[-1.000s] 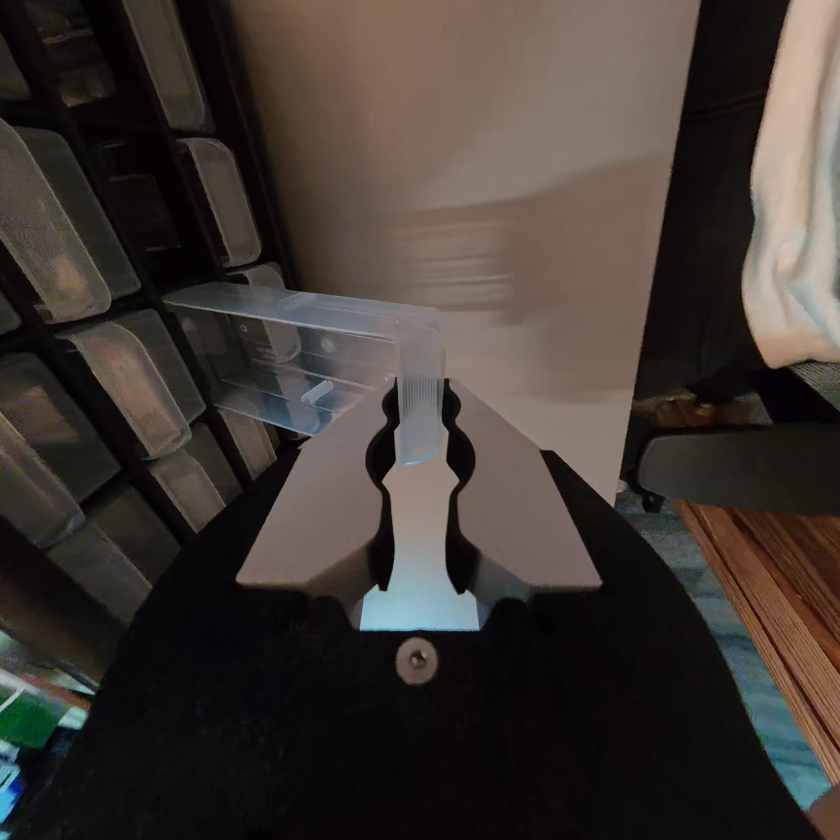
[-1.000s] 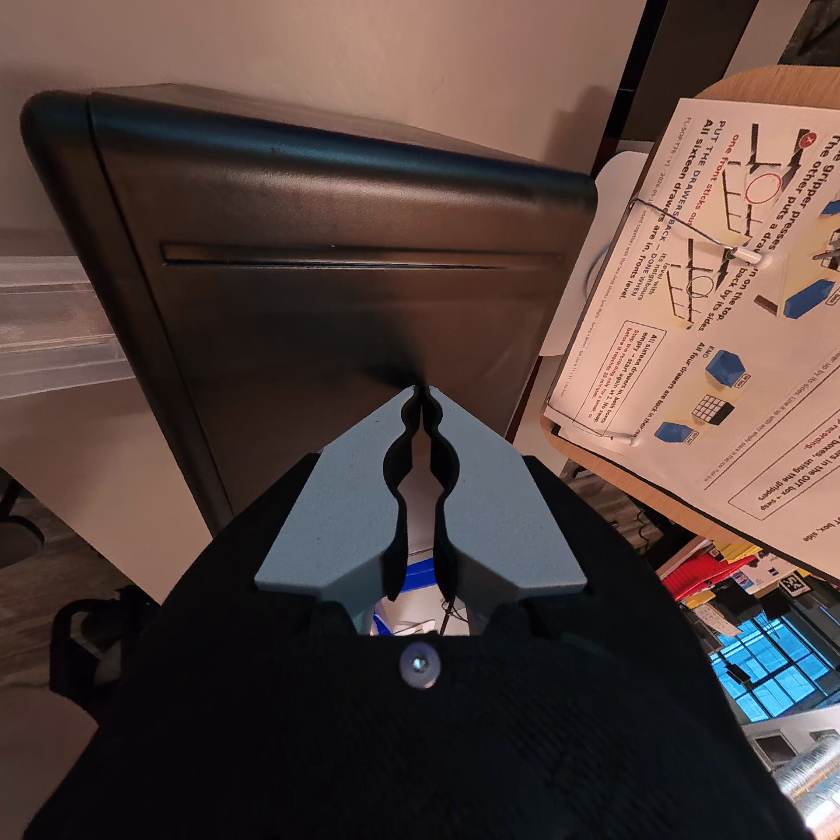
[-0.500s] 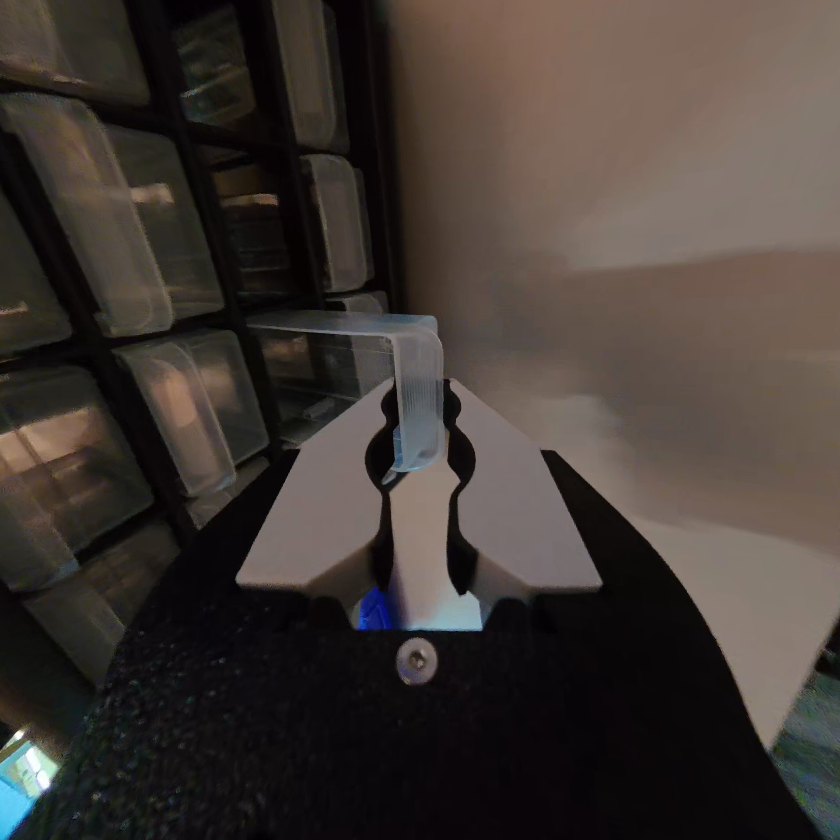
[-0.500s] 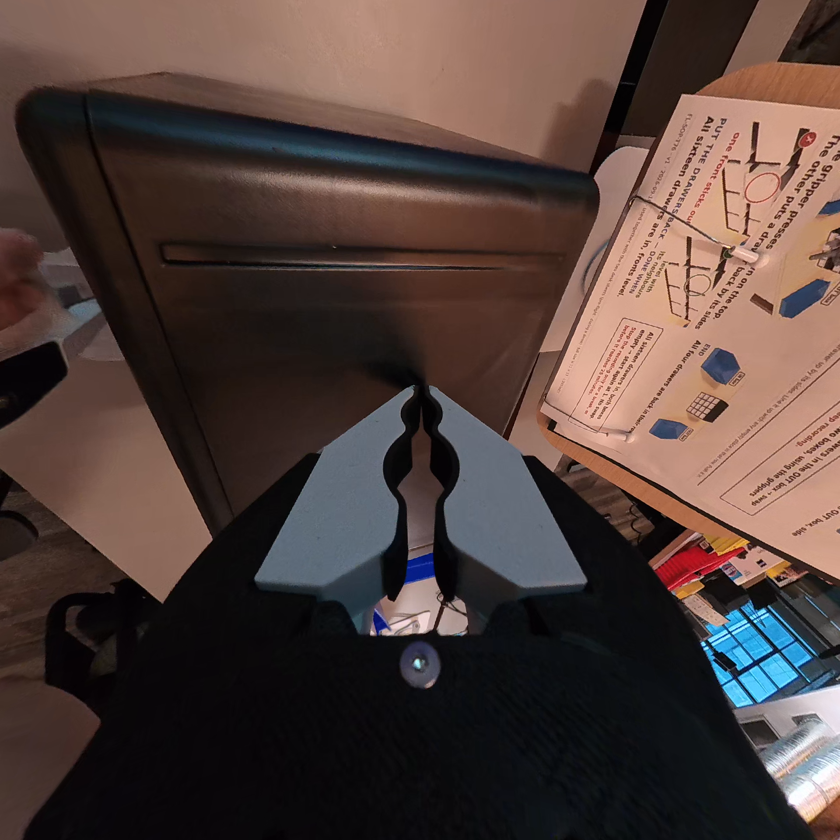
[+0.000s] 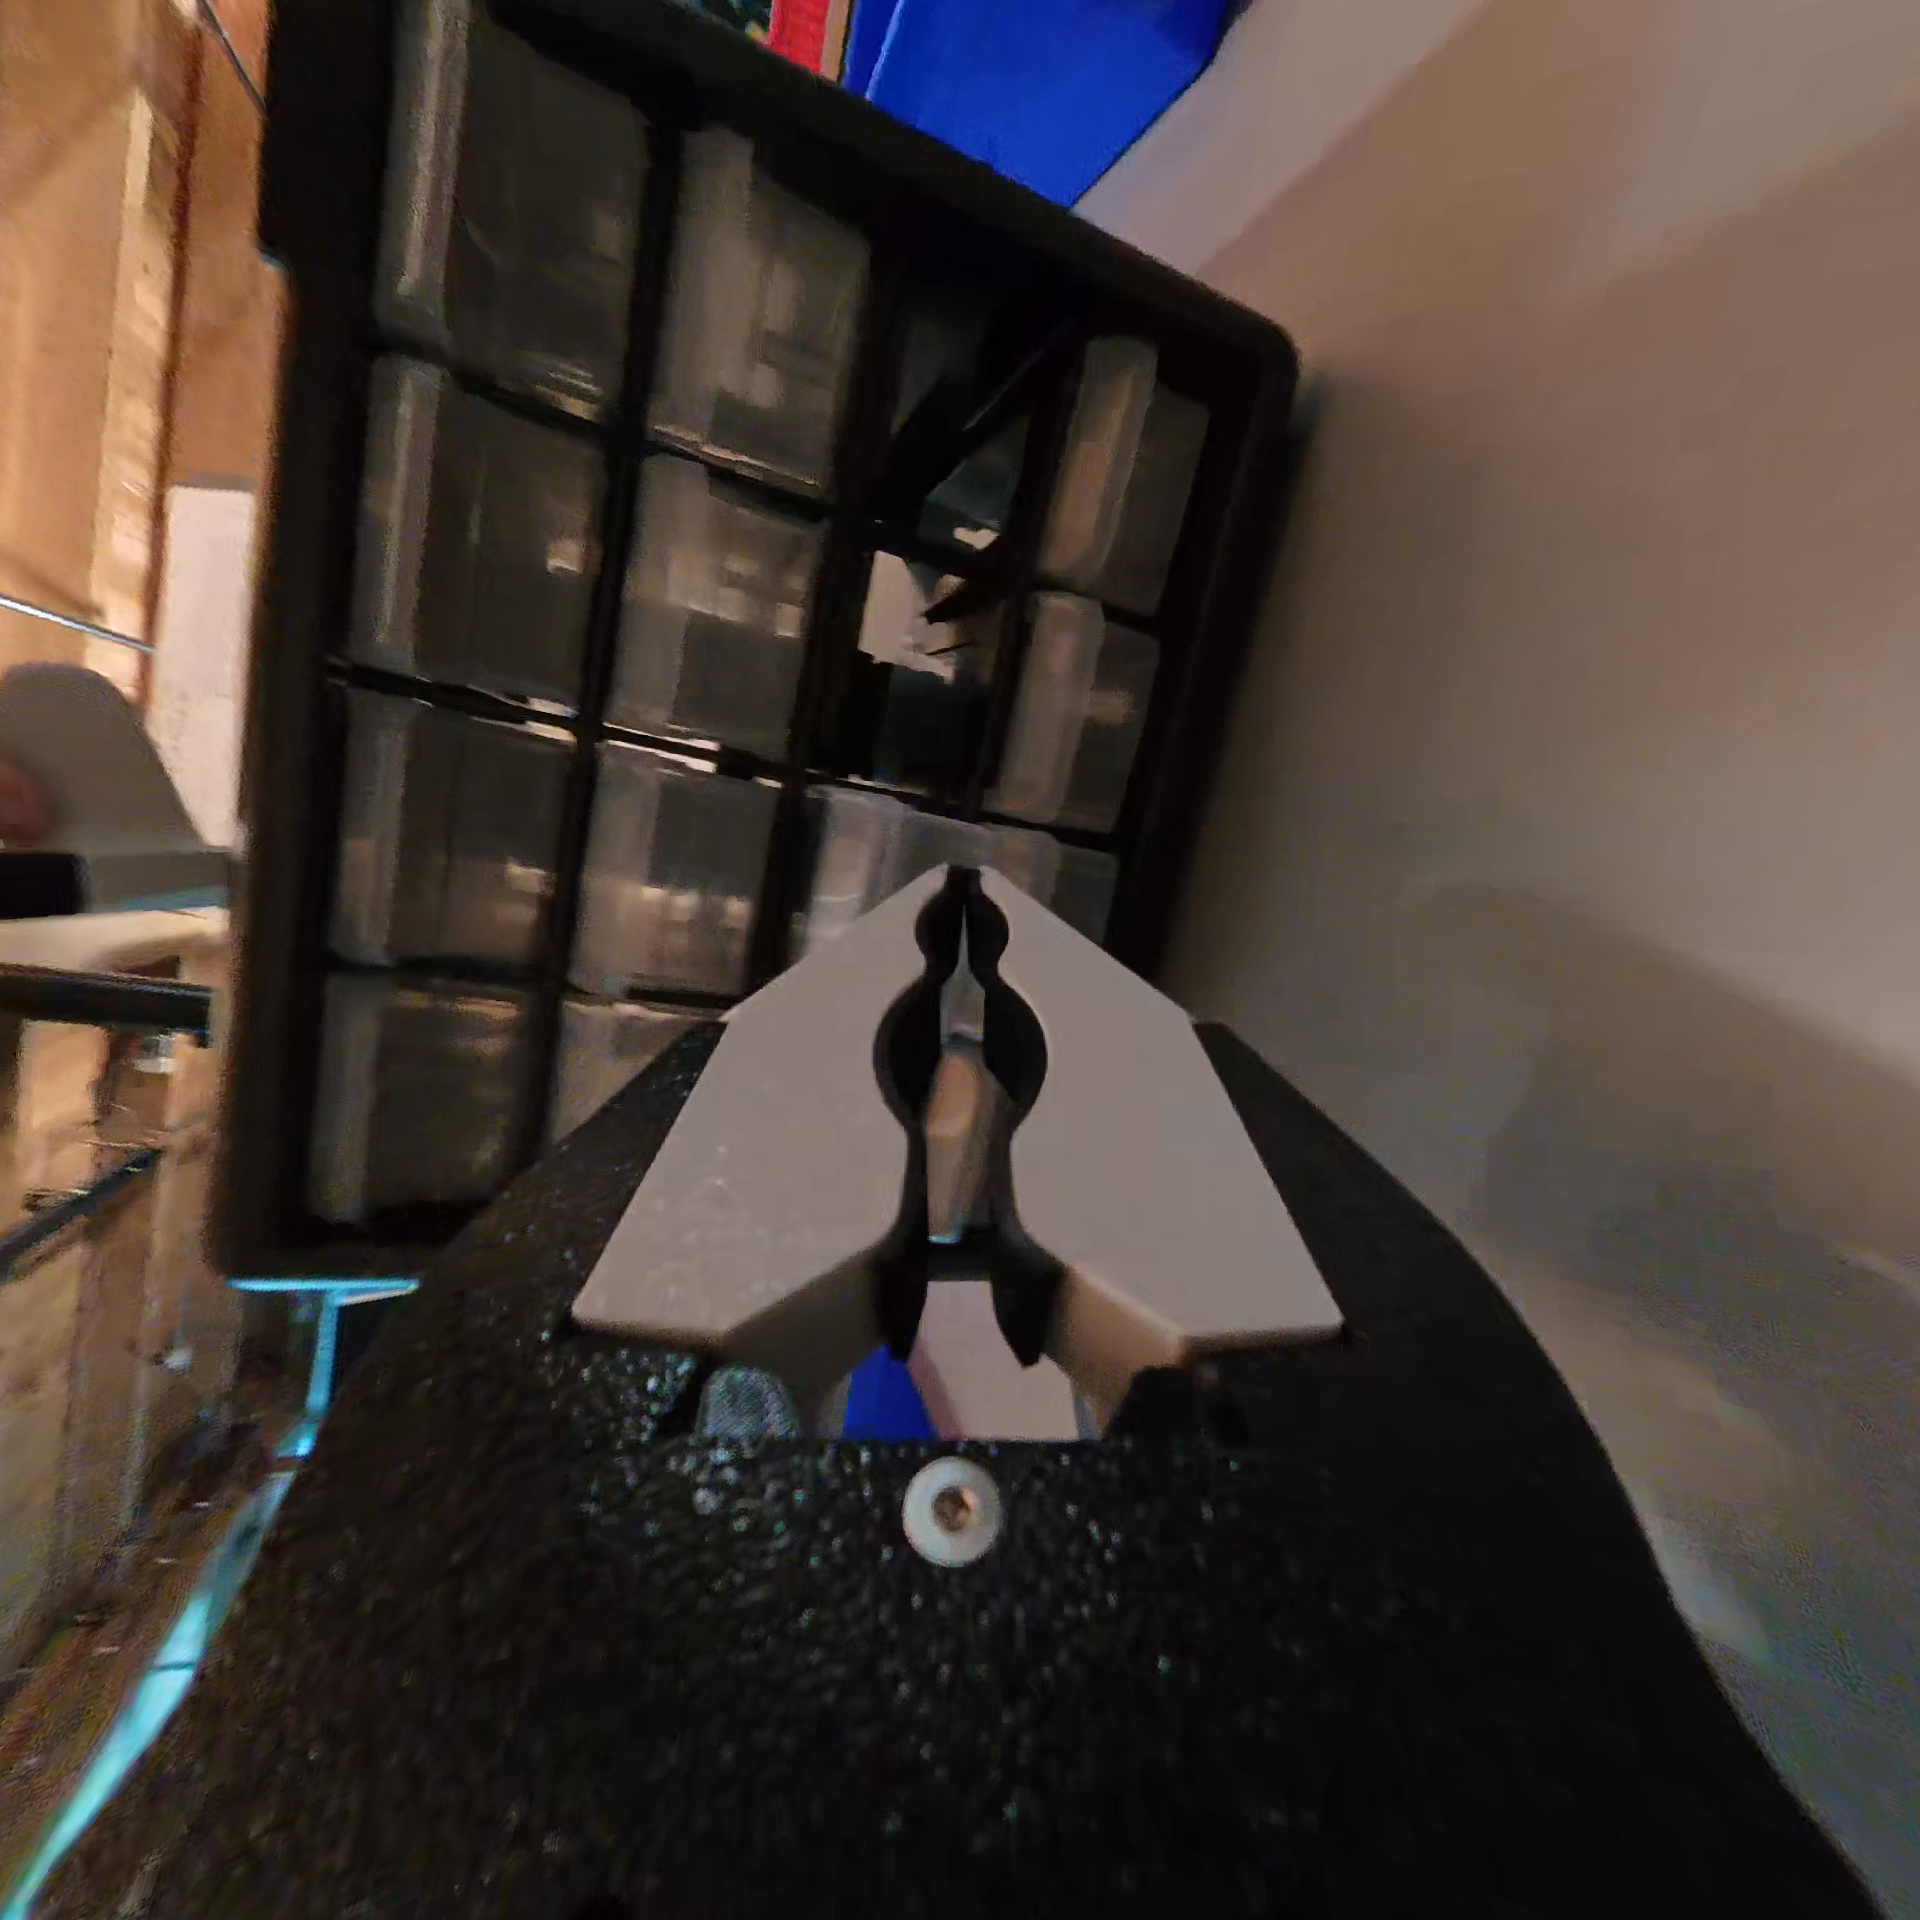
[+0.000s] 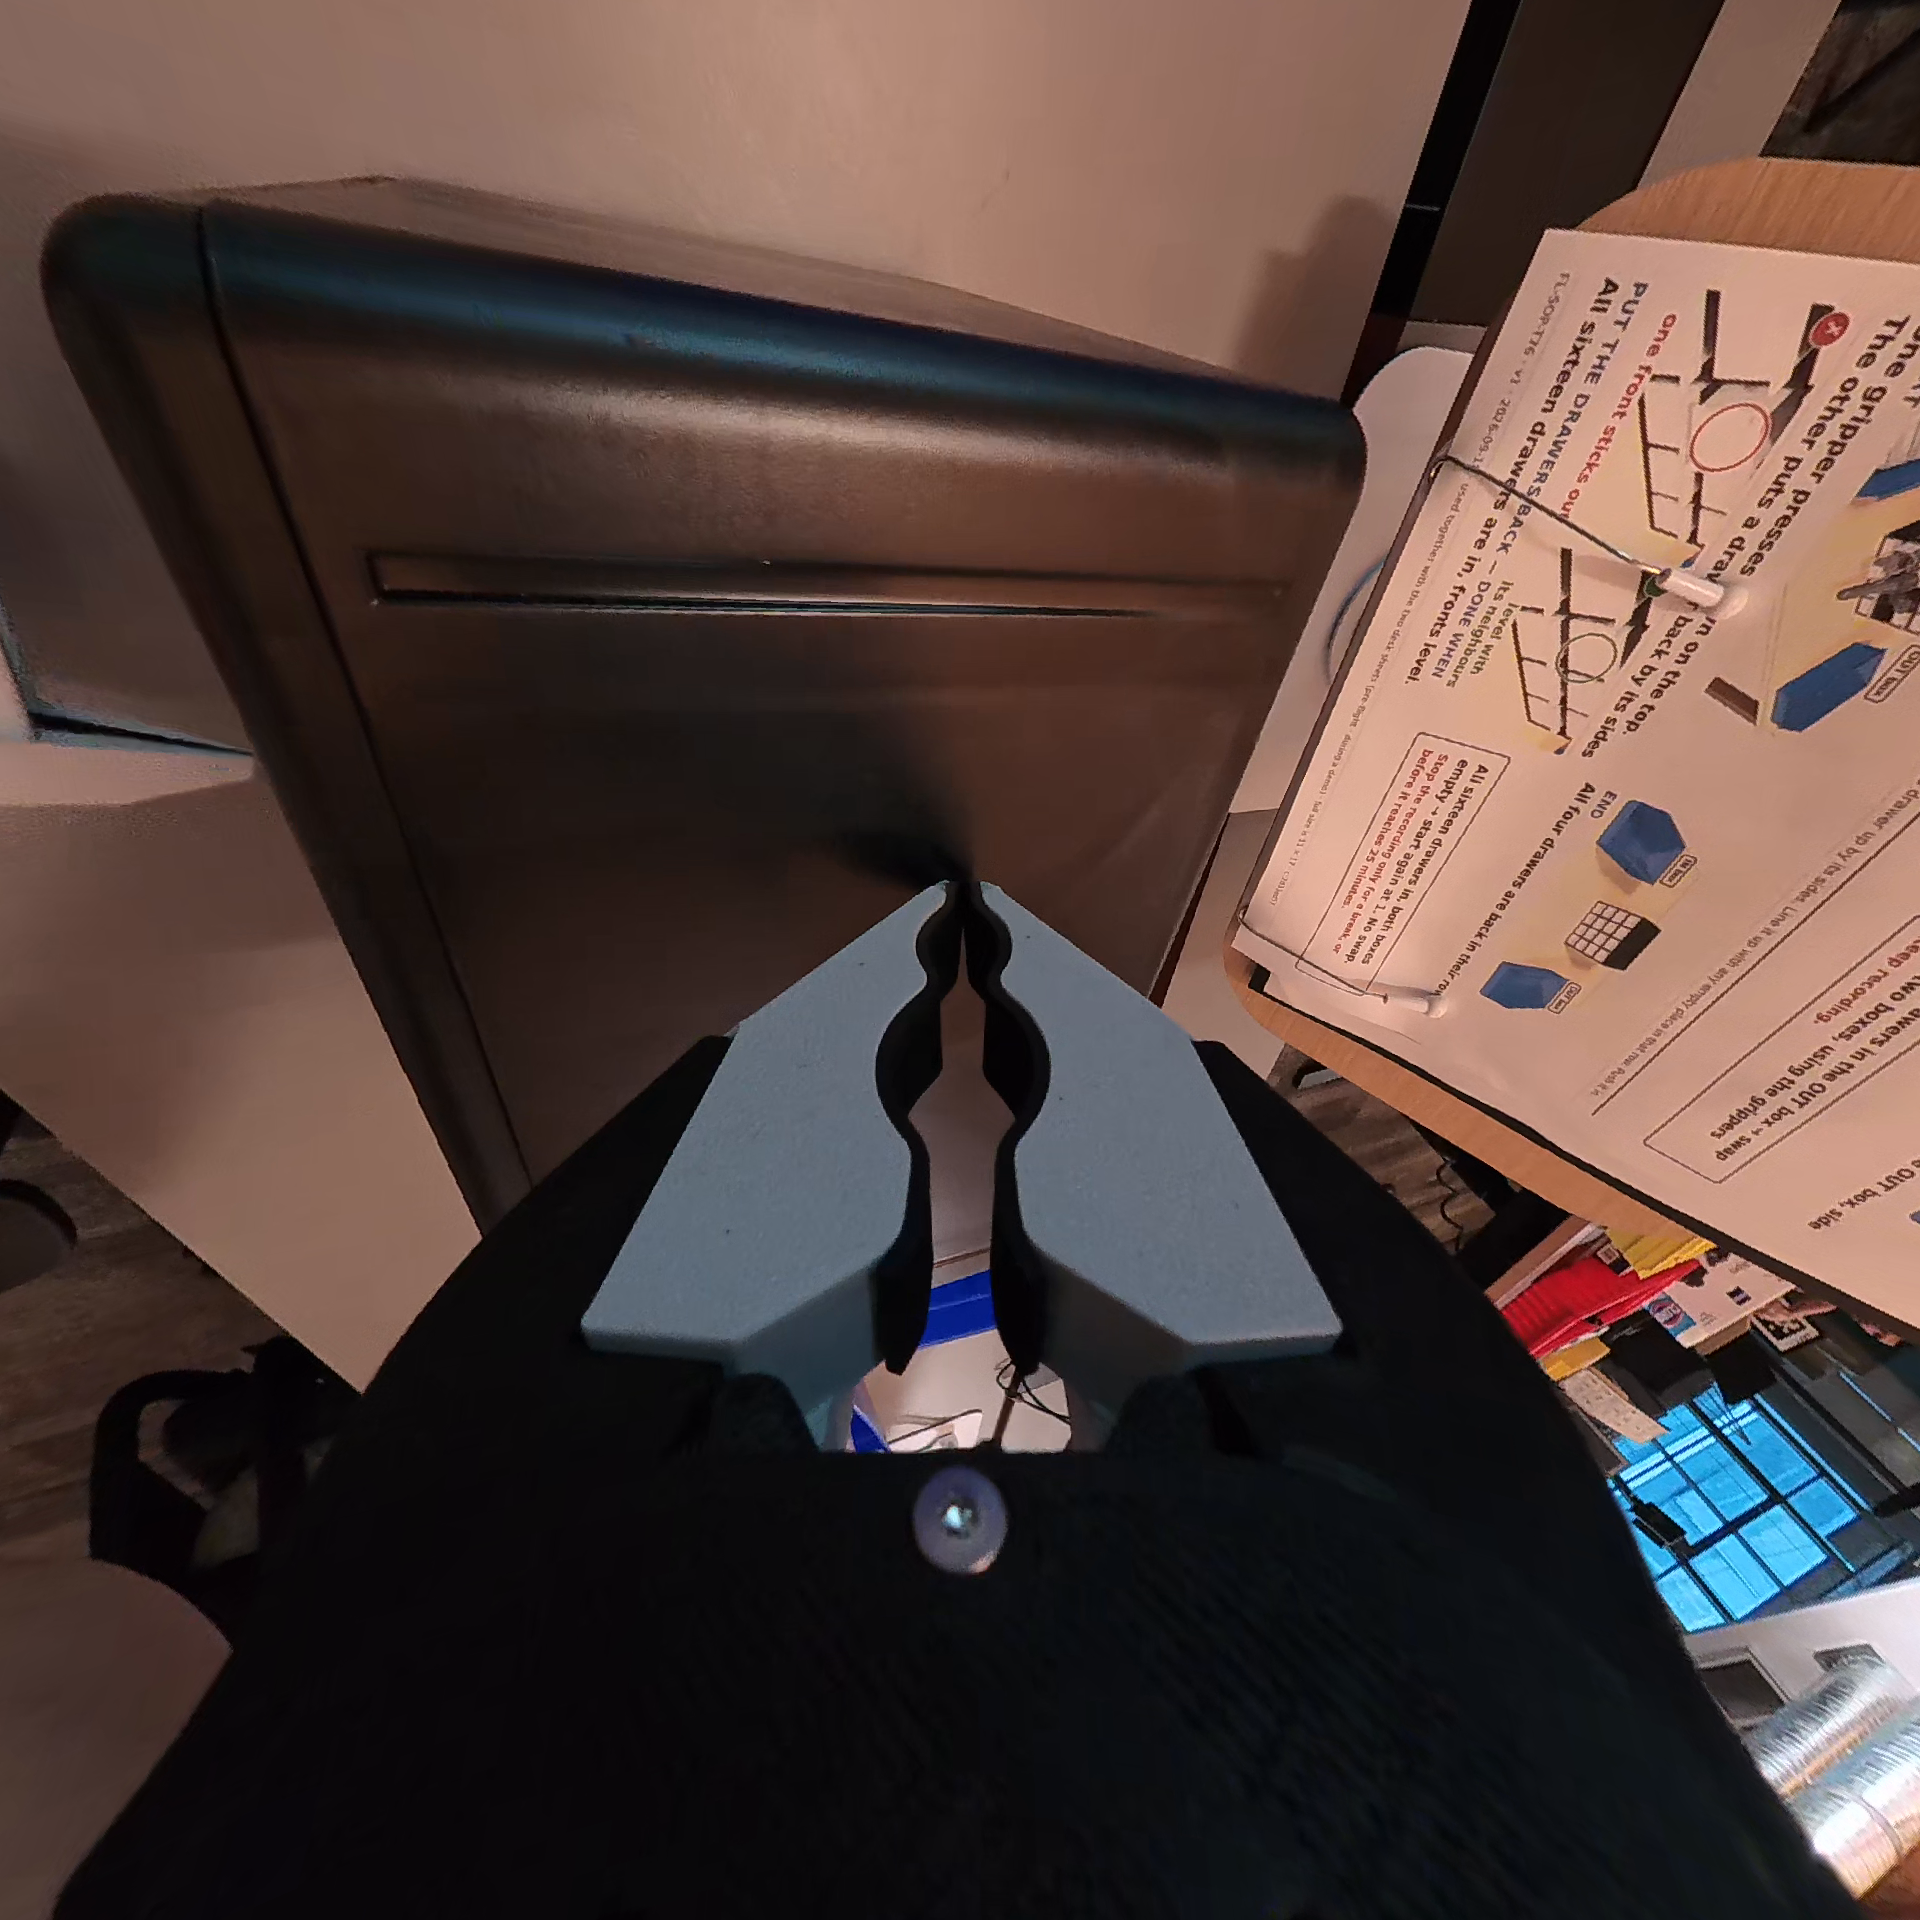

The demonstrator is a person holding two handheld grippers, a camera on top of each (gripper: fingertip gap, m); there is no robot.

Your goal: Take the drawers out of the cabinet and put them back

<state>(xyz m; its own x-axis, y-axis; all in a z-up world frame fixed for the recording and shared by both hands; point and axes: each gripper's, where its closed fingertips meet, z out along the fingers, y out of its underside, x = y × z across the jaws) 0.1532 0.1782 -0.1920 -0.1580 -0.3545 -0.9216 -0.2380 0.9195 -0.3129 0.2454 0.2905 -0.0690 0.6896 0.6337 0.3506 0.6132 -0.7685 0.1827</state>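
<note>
The black cabinet (image 5: pixel 1226 436) fills the left wrist view, turned sideways, with a grid of clear drawers (image 5: pixel 717 603). One slot (image 5: pixel 935 582) looks dark and open. My left gripper (image 5: pixel 961 883) is shut, its tips meeting right in front of a clear drawer (image 5: pixel 883 842) near the cabinet's edge. A pale piece (image 5: pixel 956 1122) shows through the gap behind the tips; I cannot tell what it is. My right gripper (image 6: pixel 961 894) is shut and empty, its tips resting against the cabinet's plain black outer panel (image 6: pixel 727 727).
A printed instruction sheet (image 6: pixel 1610 675) on a wooden board stands close to the right of the cabinet. Books, boxes and a silver ribbed hose (image 6: pixel 1849 1766) lie below it. A pale wall (image 5: pixel 1558 623) runs beside the cabinet. A blue object (image 5: pixel 987 104) sits beyond it.
The left gripper held a clear drawer by its front tab beside the cabinet. Now it faces the cabinet front, the jaws have closed and the drawer no longer hangs from them. The right gripper barely moved.
</note>
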